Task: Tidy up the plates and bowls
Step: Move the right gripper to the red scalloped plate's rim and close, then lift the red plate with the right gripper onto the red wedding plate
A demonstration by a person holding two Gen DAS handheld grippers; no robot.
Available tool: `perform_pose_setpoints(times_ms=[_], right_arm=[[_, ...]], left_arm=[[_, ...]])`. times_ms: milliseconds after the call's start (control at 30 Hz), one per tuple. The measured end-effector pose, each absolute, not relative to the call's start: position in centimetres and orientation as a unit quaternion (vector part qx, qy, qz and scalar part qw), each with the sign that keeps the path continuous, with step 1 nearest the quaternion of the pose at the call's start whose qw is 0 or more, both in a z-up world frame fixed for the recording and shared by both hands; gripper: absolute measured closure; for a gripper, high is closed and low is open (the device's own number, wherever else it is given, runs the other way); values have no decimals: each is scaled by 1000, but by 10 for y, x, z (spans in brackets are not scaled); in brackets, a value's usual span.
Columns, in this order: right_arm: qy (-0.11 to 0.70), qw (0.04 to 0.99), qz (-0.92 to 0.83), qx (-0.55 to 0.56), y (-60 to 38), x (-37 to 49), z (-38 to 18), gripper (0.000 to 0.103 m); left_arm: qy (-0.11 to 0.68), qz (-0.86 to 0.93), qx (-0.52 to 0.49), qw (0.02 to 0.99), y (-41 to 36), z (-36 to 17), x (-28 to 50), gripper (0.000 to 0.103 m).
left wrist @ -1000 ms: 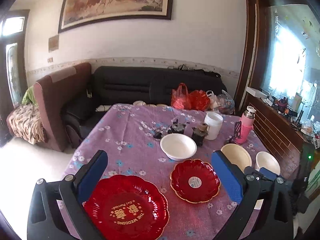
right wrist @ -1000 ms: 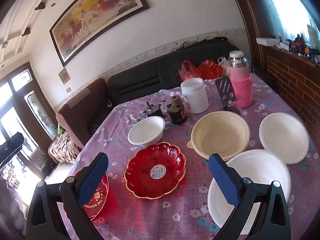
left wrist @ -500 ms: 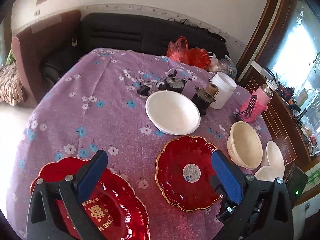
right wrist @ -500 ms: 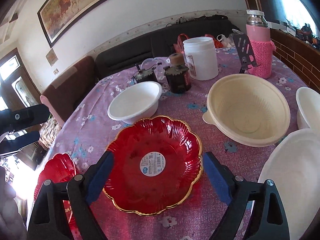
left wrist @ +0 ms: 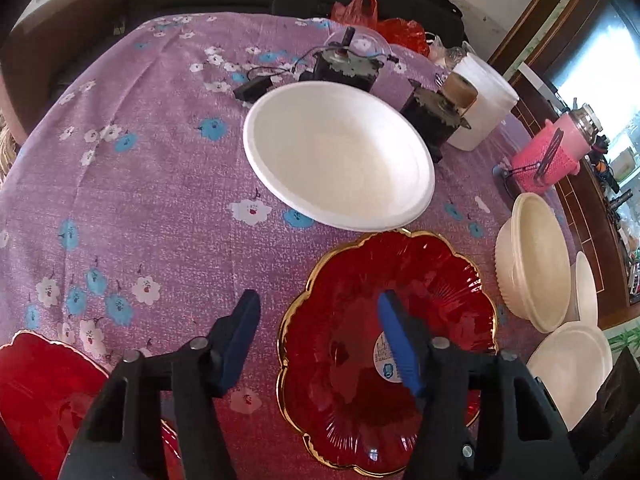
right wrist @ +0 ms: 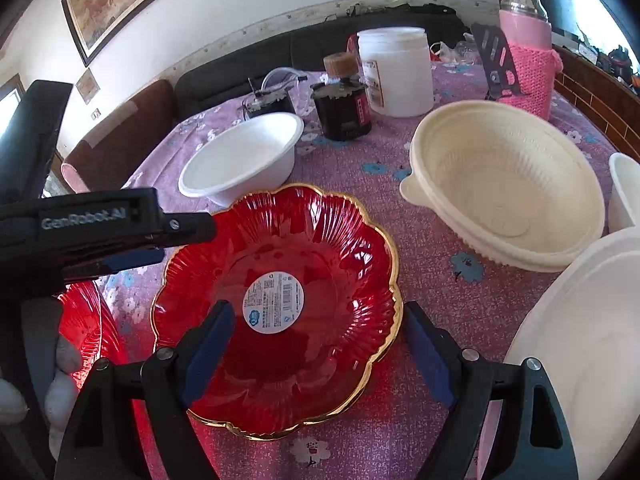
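while both grippers hang low over the table, the stations read as follows, near to far.

right gripper: jaws apart and just closing in a little; one pad inside the near rim of the red plate, the other outside its right edge; no pad visibly pressing.
left gripper: jaws apart, just narrowed; they straddle the plate's left rim, one pad over the cloth, the other over the plate's inside; contact with the rim cannot be told.
red plate: gold-rimmed, scalloped, flat on the table between both grippers; round white sticker at its centre.
second red plate: flat at the near left edge, well apart from the first.
gloved hand: white glove, seen at the lower left of the right wrist view.
white plate: near right, just beside the cream bowl.
cream bowl: upright, right of the red plate, apart from it.
white bowl: upright, just beyond the red plate.
table: covered by a purple floral cloth.
dark jar: behind the white bowl.
white tub: beside the dark jar.
pink flask: far right.
sofa: dark, beyond the table.
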State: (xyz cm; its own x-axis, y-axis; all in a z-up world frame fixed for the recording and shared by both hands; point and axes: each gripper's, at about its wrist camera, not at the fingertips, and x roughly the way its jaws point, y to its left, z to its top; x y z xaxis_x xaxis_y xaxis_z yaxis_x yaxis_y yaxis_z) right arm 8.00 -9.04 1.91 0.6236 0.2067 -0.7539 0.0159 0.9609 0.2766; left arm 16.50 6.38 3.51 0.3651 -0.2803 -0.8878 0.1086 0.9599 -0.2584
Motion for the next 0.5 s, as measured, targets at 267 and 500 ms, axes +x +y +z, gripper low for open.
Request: perform_pose_setpoints(times_ms=[267,500], right_arm=[[434,887,63,146,-95,85,14,30],[419,887,67,183,-109,77,20,78]], left_arm=[[561,-119,-59,817,59,29,162,64],[547,-102,-80,827,77,37,160,64]])
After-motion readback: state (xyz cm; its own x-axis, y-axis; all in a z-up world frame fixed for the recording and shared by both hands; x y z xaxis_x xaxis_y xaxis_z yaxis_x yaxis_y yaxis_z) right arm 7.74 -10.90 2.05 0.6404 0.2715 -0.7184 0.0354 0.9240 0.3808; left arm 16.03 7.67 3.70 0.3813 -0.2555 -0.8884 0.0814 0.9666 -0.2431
